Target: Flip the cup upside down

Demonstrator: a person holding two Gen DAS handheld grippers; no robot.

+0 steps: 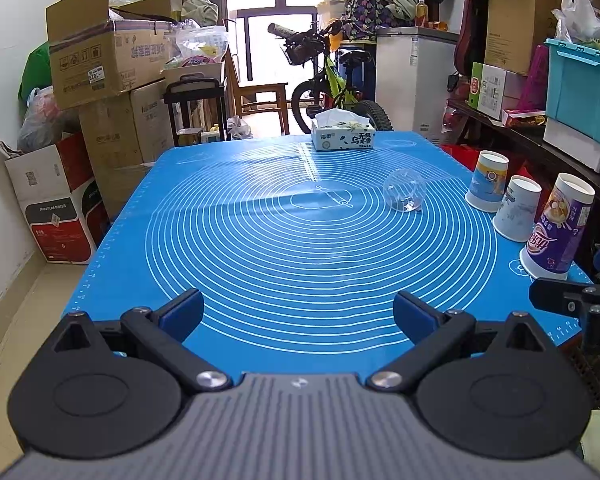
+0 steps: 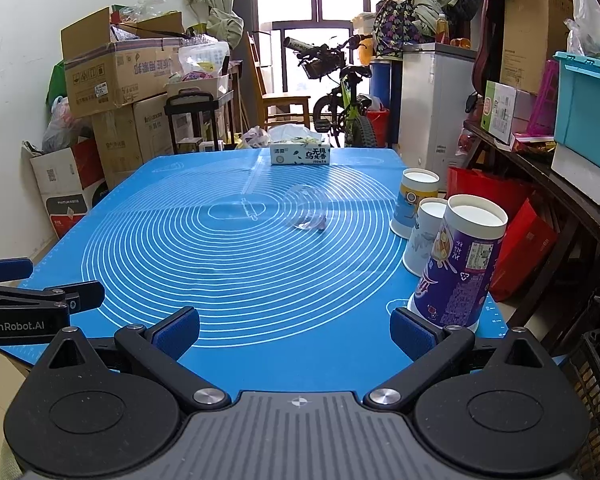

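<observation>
A clear plastic cup (image 1: 405, 194) lies tilted on its side on the blue mat (image 1: 284, 240), right of centre; it also shows in the right wrist view (image 2: 305, 210). Three paper cups stand upside down along the mat's right edge: a blue-yellow one (image 1: 487, 186), a white one (image 1: 517, 208) and a purple one (image 1: 556, 229), also seen in the right wrist view (image 2: 458, 264). My left gripper (image 1: 298, 312) is open and empty over the mat's near edge. My right gripper (image 2: 294, 330) is open and empty, its right finger close to the purple cup.
A tissue box (image 1: 342, 134) sits at the mat's far edge. Cardboard boxes (image 1: 100, 64) stack at the left, a bicycle (image 1: 336, 80) and a white freezer (image 1: 416, 80) stand behind the table, and a cluttered shelf (image 1: 540, 128) runs along the right.
</observation>
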